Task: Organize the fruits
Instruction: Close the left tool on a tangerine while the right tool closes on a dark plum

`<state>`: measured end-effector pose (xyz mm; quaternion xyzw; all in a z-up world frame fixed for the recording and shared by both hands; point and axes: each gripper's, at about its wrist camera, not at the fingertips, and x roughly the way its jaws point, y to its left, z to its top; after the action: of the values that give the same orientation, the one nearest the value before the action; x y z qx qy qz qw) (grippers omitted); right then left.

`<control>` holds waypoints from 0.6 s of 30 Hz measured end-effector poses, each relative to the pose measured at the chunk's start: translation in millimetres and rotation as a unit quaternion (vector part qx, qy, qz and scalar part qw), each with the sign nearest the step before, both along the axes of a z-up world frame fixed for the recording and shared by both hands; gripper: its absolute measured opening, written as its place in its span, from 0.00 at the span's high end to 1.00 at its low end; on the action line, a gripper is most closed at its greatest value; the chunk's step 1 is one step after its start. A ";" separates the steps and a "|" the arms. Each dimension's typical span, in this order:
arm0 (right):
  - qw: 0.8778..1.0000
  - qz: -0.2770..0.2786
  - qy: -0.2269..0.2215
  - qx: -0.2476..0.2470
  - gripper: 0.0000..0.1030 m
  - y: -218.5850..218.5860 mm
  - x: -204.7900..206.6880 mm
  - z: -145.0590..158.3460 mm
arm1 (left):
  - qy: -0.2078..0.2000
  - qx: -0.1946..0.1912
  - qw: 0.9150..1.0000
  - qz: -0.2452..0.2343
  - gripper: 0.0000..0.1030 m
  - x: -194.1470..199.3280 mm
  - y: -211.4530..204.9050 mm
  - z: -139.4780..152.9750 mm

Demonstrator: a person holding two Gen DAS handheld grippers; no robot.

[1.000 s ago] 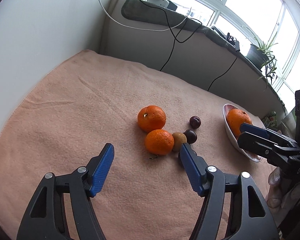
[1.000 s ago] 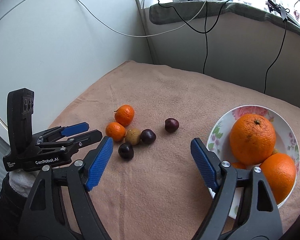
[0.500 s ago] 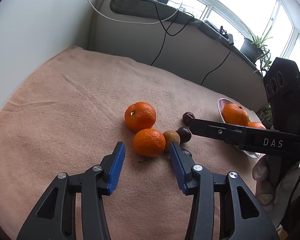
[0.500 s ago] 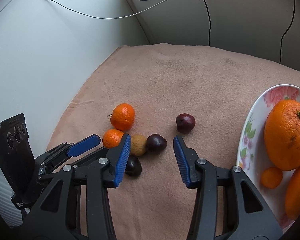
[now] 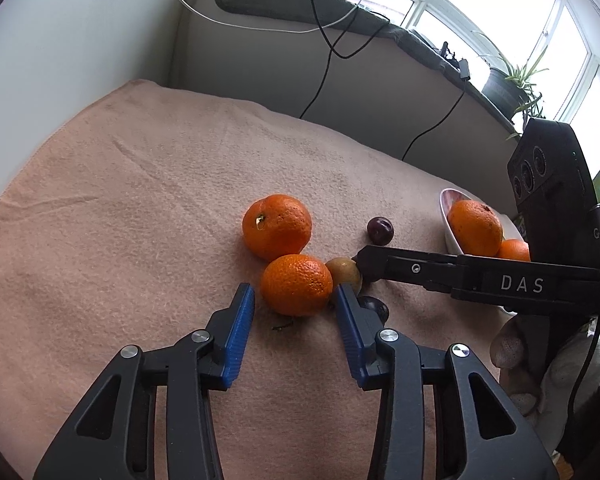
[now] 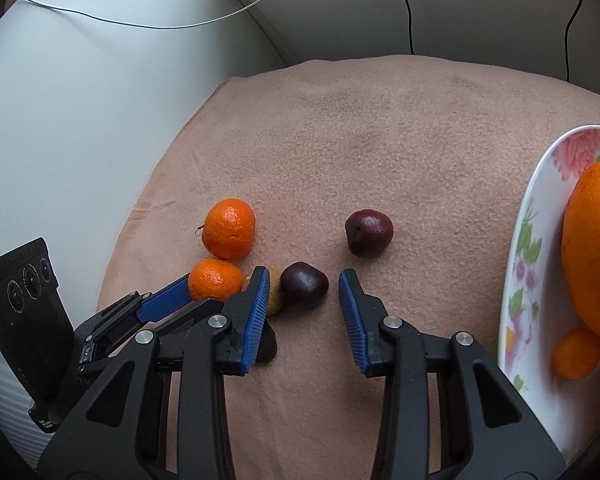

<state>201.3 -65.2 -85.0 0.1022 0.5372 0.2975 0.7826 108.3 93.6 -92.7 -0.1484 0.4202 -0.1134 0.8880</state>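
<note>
Left wrist view: I see a peach-coloured cloth (image 5: 140,208) covering the table, a pale wall on the left, a grey ledge with cables behind, and bright windows with a potted plant (image 5: 504,88) at the far right. My left gripper (image 5: 294,306) points down at the near tangerine (image 5: 296,284); its jaws have just been closing, and the blue pads stand either side of that fruit without pressing it. A second tangerine (image 5: 277,226) sits touching it behind, a small tan fruit (image 5: 344,272) just right of it, and a dark plum (image 5: 380,231) lies apart. The right gripper reaches across from the right, held by a gloved hand (image 5: 540,360).

Right wrist view: the same cloth fills the frame, with a flowered plate (image 6: 524,248) at the right edge holding a large orange (image 6: 594,248) and smaller ones. My right gripper (image 6: 304,292) tilts down over a dark plum (image 6: 304,285); its jaws have just been closing, and stand apart around the plum with a gap on the right side. Another plum (image 6: 369,233) lies beyond, untouched. The left gripper's blue finger (image 6: 164,300) shows lower left.
</note>
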 end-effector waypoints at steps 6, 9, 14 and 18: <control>1.000 -0.001 0.004 0.006 0.74 -1.7 0.9 -0.3 | 0.004 -0.004 1.000 -0.003 0.66 4.5 -3.7 0.0; 1.000 -0.002 0.005 0.012 0.75 -2.9 0.2 -0.3 | 0.002 -0.007 1.000 -0.002 0.67 4.3 -3.7 0.6; 1.000 0.000 -0.002 0.011 0.75 -4.9 -3.3 3.4 | -0.004 -0.009 1.000 0.003 0.67 -0.1 -1.7 2.9; 1.000 0.000 -0.015 0.009 0.75 -6.2 -8.0 10.2 | -0.012 -0.016 1.000 0.010 0.67 -4.2 1.9 7.1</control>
<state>193.2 -71.5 -74.7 0.1047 0.5224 0.3042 0.7897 104.1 95.6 -85.6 -0.1651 0.4060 -0.1133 0.8917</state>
